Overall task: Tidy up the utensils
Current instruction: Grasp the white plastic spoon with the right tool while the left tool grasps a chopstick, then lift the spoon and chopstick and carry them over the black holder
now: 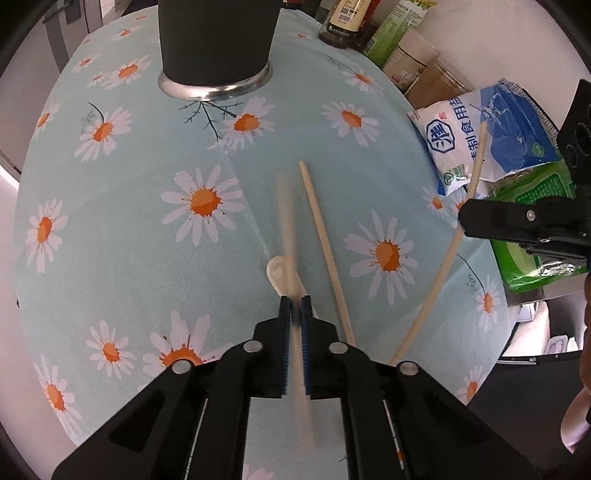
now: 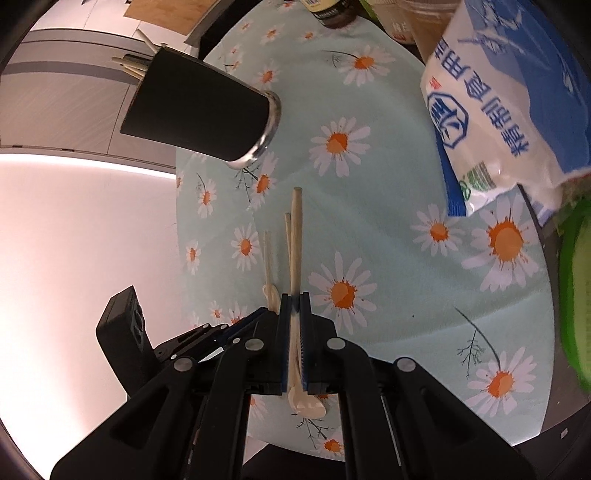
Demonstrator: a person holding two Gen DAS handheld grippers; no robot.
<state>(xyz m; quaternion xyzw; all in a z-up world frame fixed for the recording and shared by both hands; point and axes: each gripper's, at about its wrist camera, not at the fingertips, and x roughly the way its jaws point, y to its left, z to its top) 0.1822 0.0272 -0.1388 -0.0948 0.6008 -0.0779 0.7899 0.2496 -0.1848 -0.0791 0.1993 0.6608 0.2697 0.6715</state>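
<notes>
Left wrist view had a pale spoon [image 1: 291,266], blurred, clamped tight between the left gripper [image 1: 295,306] pads, handle pointing forward over the daisy tablecloth [image 1: 129,229]. Just beside it a loose chopstick [image 1: 325,251] lay flat on the cloth. Off to the right, the right gripper [image 1: 465,218] was closed on a second spoon [image 1: 476,162], and the right wrist view showed its bowl below the jaws. Up ahead stood the black utensil cup [image 1: 216,40], well apart from both, with sticks already poking out of it. A salt bag [image 1: 480,133] and bottles [image 1: 347,18] crowded the far right edge.
</notes>
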